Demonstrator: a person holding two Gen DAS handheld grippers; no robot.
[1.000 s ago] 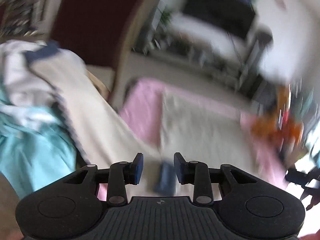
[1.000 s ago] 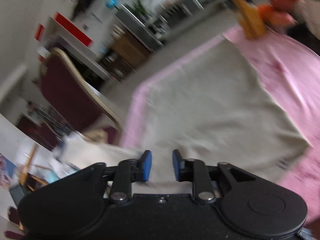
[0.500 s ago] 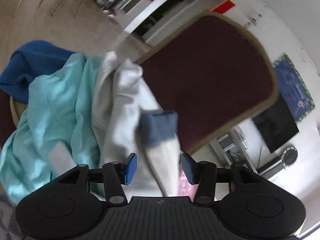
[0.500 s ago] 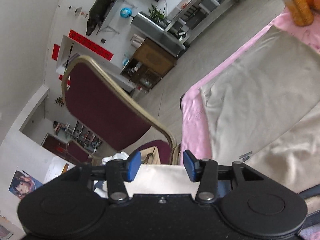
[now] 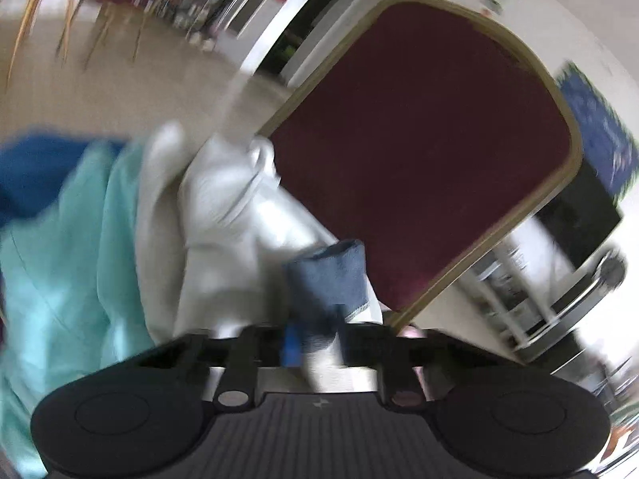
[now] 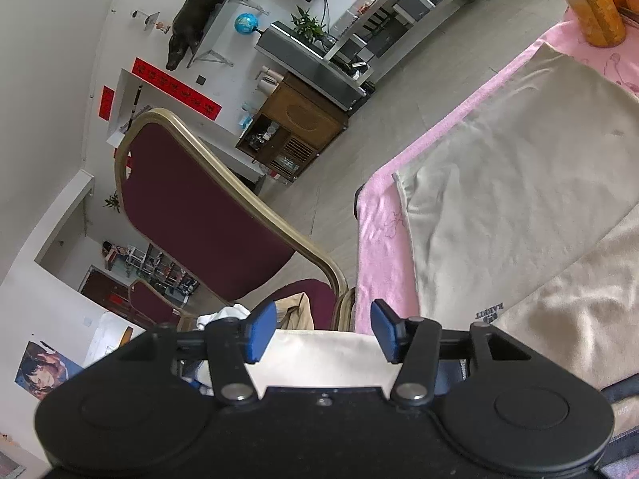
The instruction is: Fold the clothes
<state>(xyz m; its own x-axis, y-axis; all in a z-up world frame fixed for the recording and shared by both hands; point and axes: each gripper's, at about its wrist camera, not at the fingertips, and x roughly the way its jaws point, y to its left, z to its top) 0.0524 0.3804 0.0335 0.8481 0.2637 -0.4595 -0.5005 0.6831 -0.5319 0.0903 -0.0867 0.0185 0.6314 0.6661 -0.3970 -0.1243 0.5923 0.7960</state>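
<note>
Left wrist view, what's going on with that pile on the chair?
A person is picking the next garment for folding. The left gripper has its jaws closed on the blue-cuffed white garment in the pile on the maroon chair, beside a teal garment. The right gripper hangs open and empty. A beige garment already lies flat on the pink cloth.

I'm in a lived-in home room: maroon chair [image 6: 191,215], wooden cabinet [image 6: 293,129], globe [image 6: 244,23] on a shelf, red banners [image 6: 175,88] on the wall, anime poster [image 6: 42,365], pink sheet [image 6: 383,239], clothes pile [image 5: 131,231].
</note>
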